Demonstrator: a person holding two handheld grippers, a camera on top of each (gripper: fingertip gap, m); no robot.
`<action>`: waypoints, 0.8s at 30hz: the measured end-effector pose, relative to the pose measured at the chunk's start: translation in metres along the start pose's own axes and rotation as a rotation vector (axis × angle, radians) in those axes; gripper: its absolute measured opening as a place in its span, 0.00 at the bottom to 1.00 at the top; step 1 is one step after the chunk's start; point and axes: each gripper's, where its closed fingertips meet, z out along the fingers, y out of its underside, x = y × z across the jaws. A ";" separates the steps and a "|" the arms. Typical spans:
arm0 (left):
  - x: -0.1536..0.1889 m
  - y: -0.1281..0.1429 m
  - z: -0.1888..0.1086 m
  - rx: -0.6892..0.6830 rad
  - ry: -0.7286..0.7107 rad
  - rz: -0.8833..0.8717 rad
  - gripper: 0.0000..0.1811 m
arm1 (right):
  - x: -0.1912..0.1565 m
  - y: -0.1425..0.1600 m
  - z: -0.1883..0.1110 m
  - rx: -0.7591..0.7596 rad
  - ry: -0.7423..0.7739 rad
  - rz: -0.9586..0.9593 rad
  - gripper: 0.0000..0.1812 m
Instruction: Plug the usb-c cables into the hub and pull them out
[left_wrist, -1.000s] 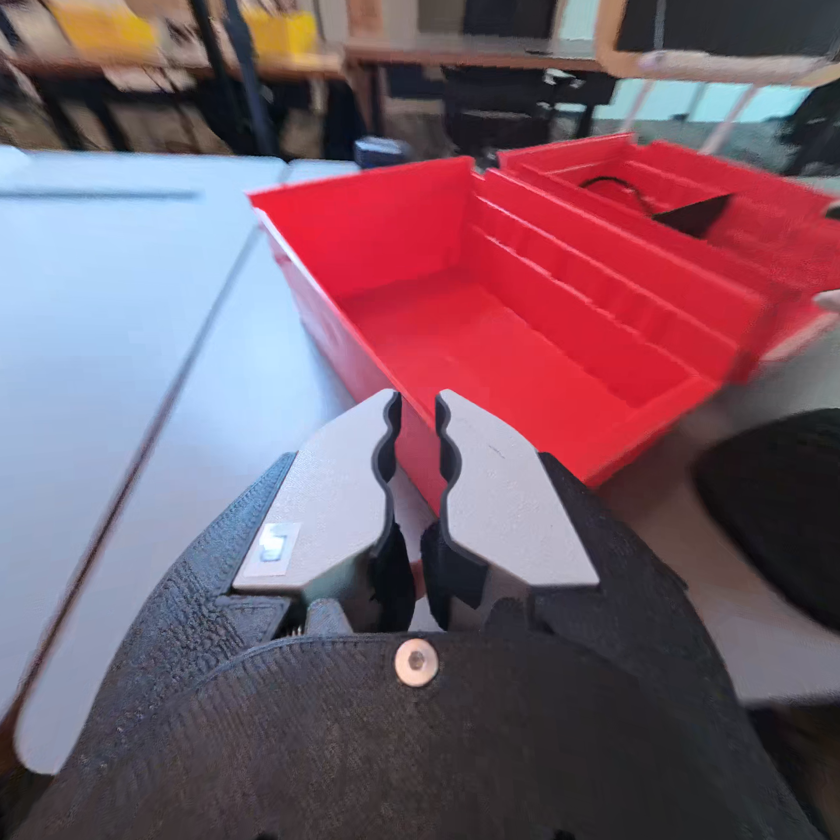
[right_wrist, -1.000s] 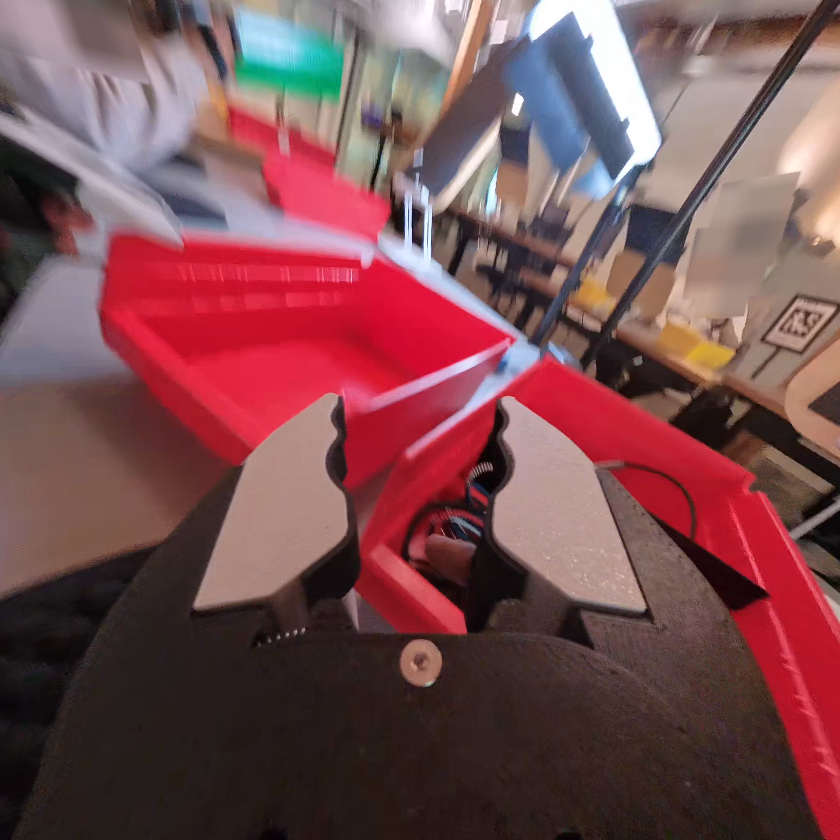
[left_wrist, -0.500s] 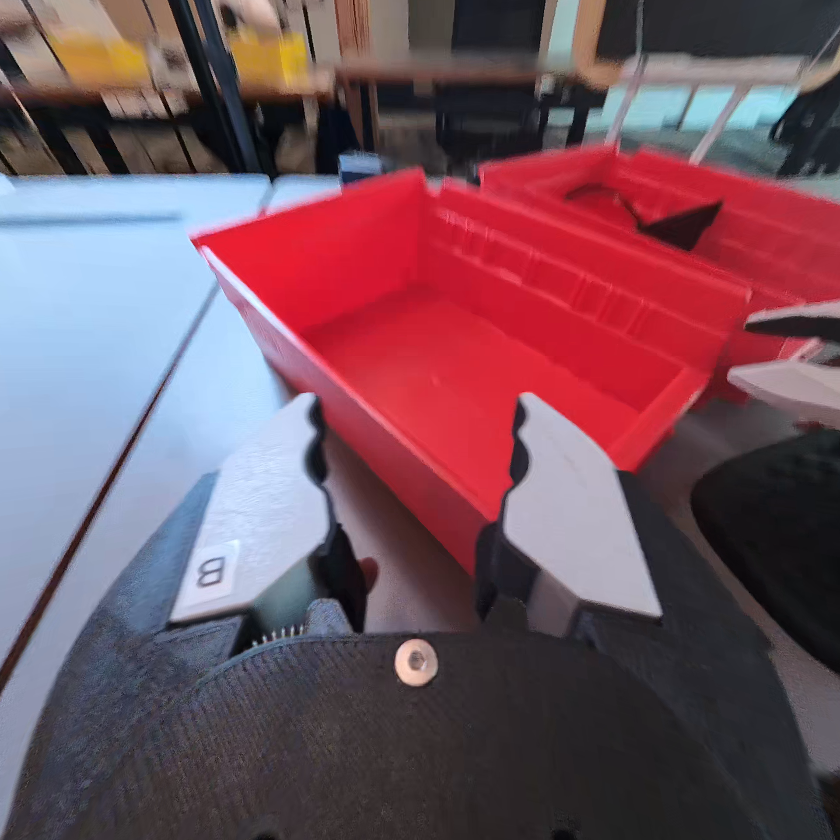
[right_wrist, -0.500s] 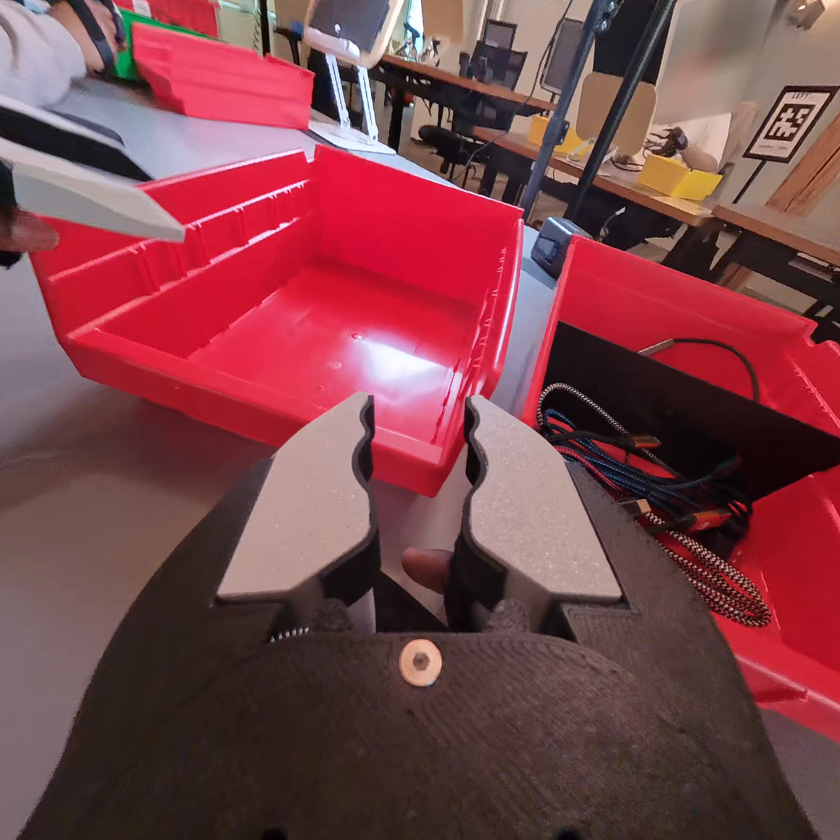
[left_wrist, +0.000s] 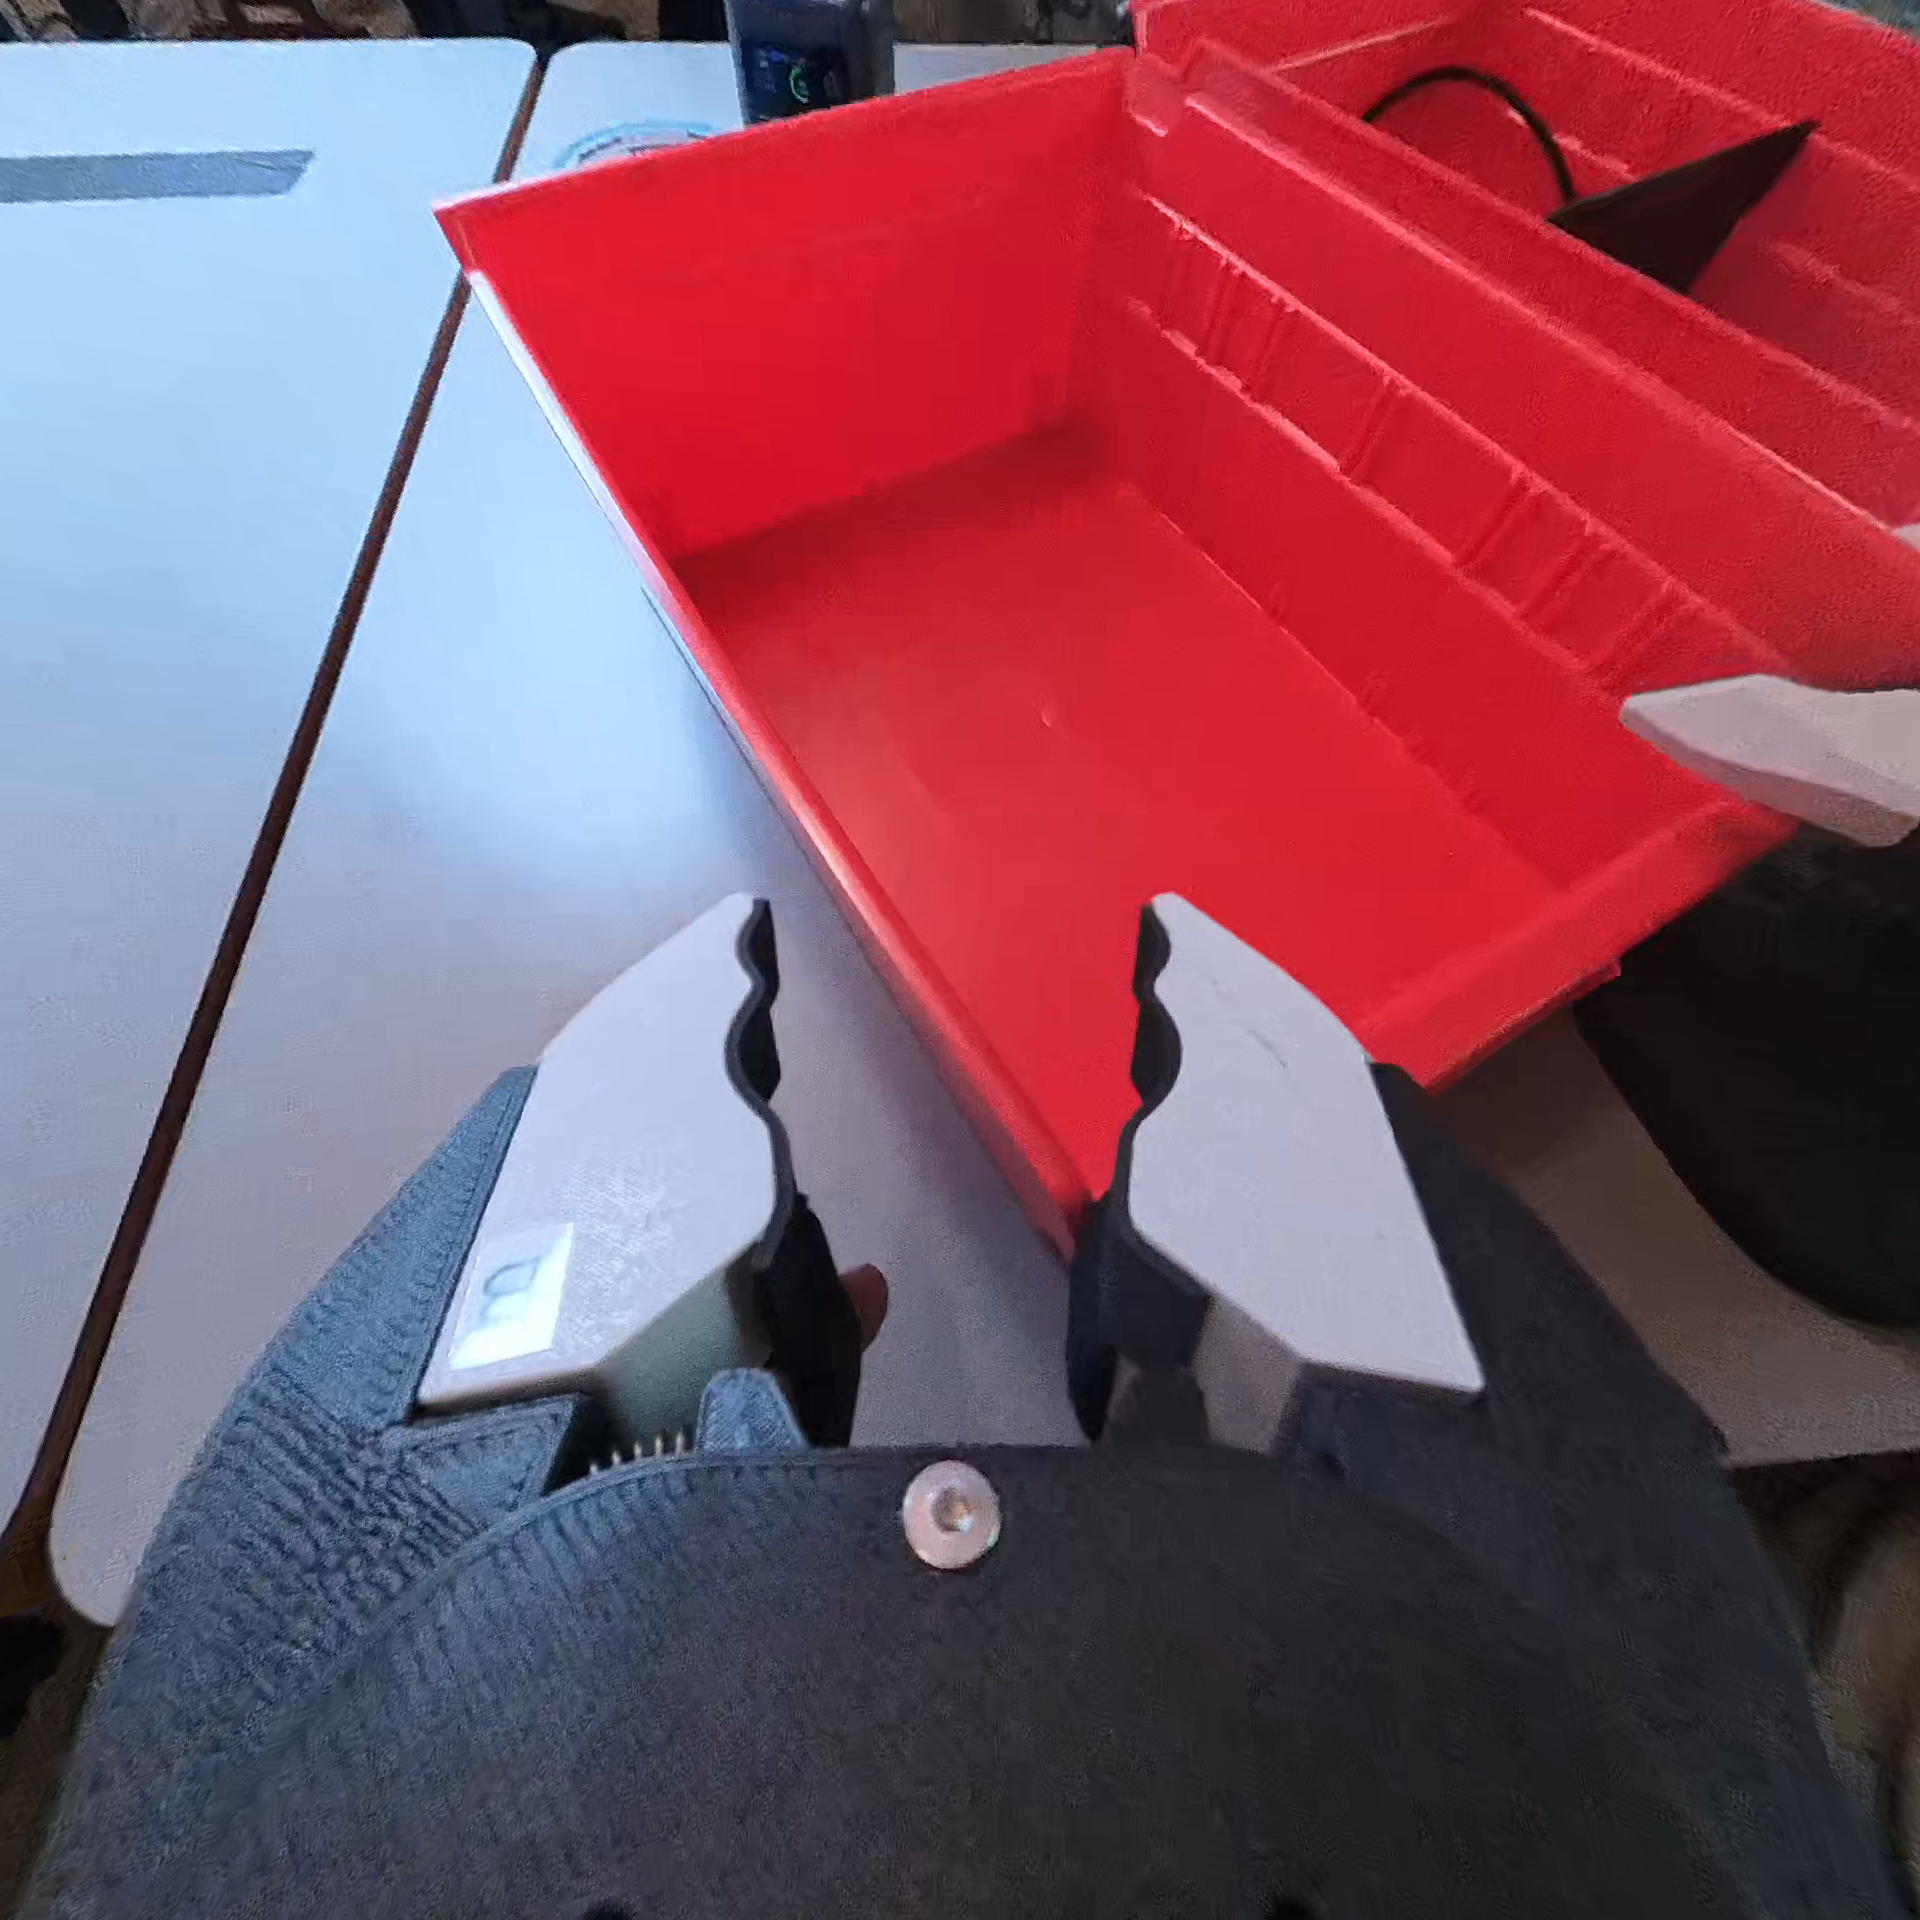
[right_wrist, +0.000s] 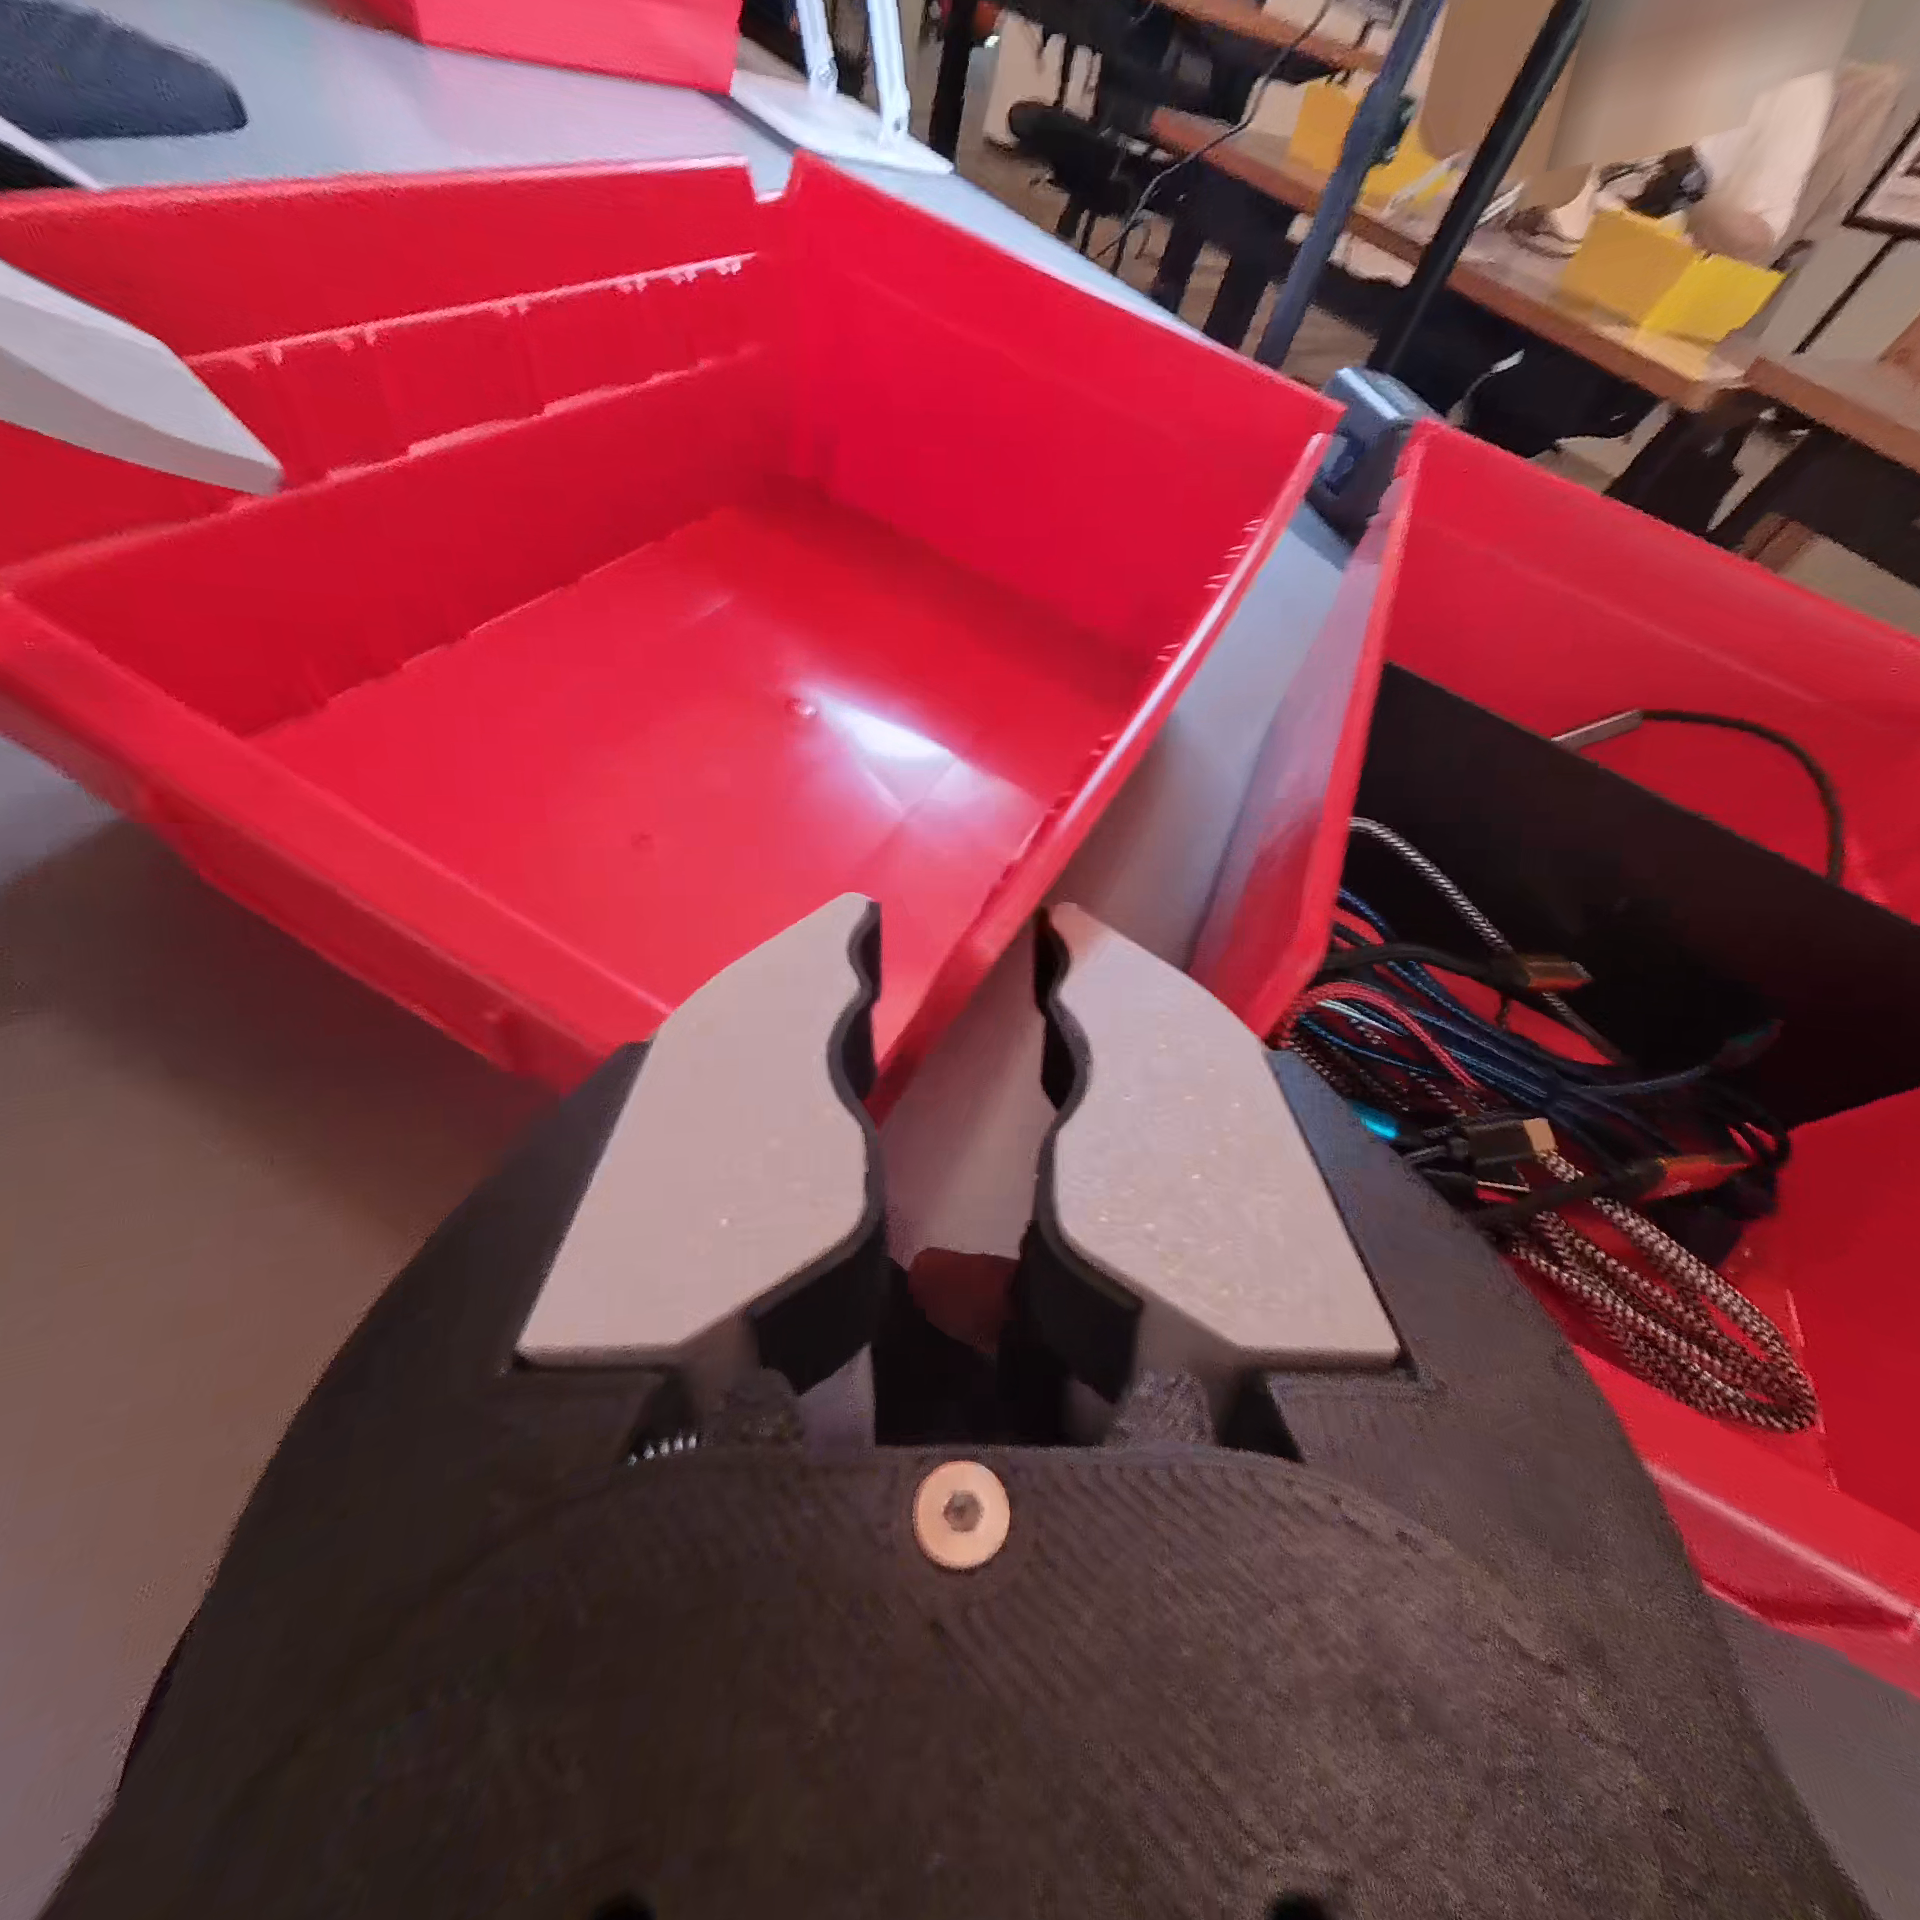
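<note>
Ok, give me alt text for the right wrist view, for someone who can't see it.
The right gripper, jaws slightly apart and holding nothing, points at the gap between two red bins on a grey table. The empty bin sits left; the second bin to the right holds tangled braided cables.

A: Left tongs (left_wrist: 951, 1023): grey fingers (left_wrist: 634, 1164) with wavy black pads; rough black body; silver screw (left_wrist: 951, 1527)?

B: Yes; white sticker (left_wrist: 514, 1304) too; right tongs (right_wrist: 956, 997) match, sticker aside.
</note>
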 end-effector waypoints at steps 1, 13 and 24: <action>0.005 0.003 0.004 -0.015 0.032 -0.005 0.33 | -0.001 0.001 0.001 -0.014 -0.004 -0.008 0.12; 0.015 -0.050 -0.046 0.186 -0.164 0.172 0.08 | 0.025 -0.084 -0.053 0.350 0.326 -0.352 0.07; 0.194 -0.155 -0.035 0.714 0.145 0.335 0.09 | 0.136 -0.079 -0.233 0.501 0.801 -0.499 0.09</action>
